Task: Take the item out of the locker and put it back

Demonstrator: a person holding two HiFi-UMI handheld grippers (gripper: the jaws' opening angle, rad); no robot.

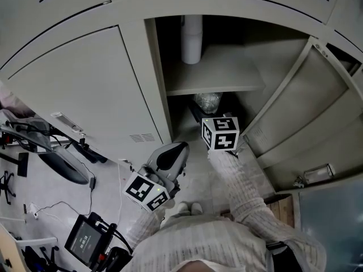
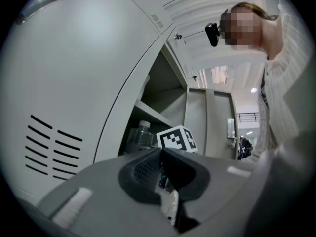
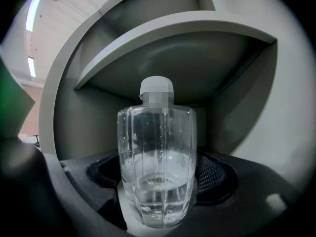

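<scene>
L gripper (image 2: 160, 154) idling, closed empty; R gripper (image 3: 158, 181) clamping water bottle (image 3: 157, 142) under locker shelf (image 1: 227, 81); prob. extracting, needs level pull.

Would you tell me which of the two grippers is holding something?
The right gripper: its jaws close on the clear bottle in the locker, while the left gripper has jaws meeting on nothing.

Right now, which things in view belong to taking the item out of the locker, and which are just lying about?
Belongs to the job:
- clear bottle
- right gripper, closed on the bottle
- open locker and its door

Just lying about:
- white cylinder on the upper shelf
- screened device and cables on the floor
- left gripper, shut and empty
</scene>
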